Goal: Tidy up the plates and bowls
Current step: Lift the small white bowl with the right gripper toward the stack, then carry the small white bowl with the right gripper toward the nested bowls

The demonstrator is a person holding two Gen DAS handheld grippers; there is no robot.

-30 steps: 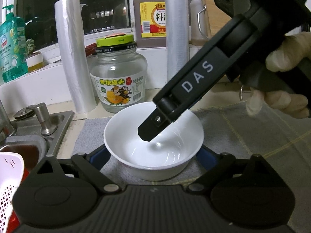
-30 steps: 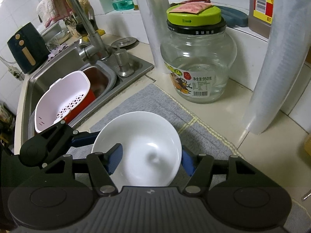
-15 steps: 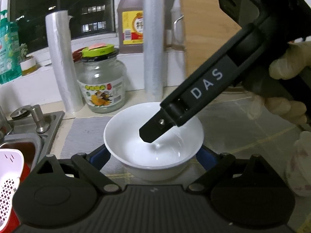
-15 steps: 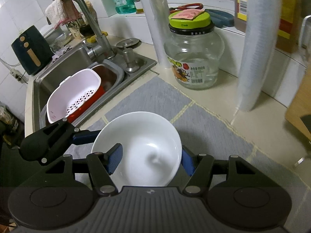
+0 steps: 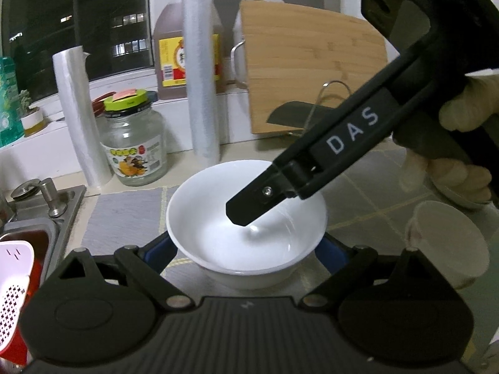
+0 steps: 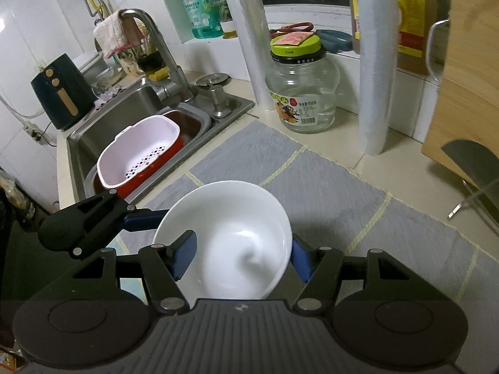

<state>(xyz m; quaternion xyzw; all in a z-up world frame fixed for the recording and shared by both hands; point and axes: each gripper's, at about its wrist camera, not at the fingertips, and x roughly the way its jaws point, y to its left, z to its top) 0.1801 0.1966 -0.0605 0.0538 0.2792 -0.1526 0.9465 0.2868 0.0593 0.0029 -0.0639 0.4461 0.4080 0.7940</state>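
Both grippers on one white bowl, held above the grey mat.

Left wrist view: my left gripper (image 5: pixel 246 247) is partly open, blue pads against the white bowl (image 5: pixel 218 218) outside, frame centre. The right gripper's finger dips inside it from upper right. Another bowl (image 5: pixel 449 243) sits at right edge.
Right wrist view: my right gripper (image 6: pixel 240 258) pinches the rim, one pad (image 6: pixel 184 254) inside, one outside. Risk, I judge: glazed wall slips if either hand twists or pulls apart; bowl drops onto the mat (image 6: pixel 327 193).
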